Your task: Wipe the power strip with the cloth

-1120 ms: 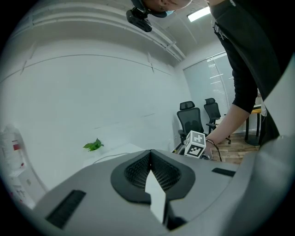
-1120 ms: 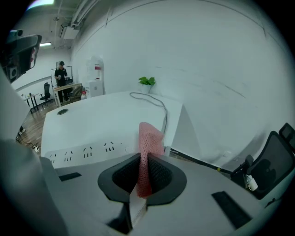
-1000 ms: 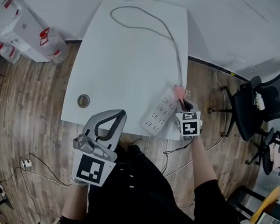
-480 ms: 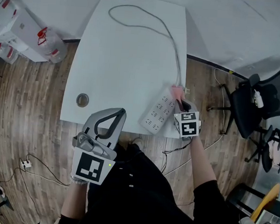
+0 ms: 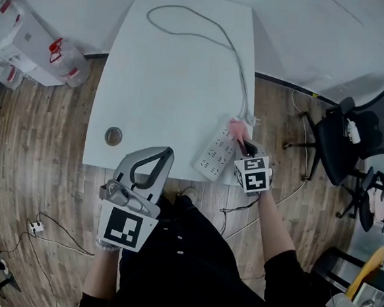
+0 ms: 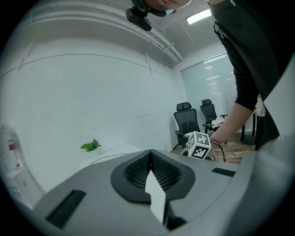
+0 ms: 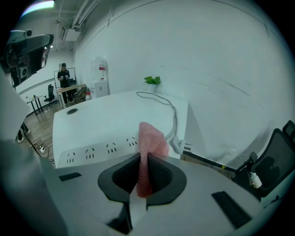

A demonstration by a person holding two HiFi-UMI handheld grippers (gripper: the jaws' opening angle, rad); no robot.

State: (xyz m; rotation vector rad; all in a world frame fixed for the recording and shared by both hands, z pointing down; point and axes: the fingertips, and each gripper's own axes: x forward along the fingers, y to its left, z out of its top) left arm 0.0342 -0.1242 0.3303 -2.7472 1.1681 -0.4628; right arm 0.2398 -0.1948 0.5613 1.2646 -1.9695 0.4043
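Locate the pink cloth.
In the head view, the pink cloth is pinched in the right gripper, at the cord end of the power strip, by the table's right edge.

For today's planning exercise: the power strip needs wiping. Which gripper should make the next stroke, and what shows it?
Right. The right gripper is shut on the pink cloth, right at the power strip. The left gripper is shut, empty, and apart from the strip.
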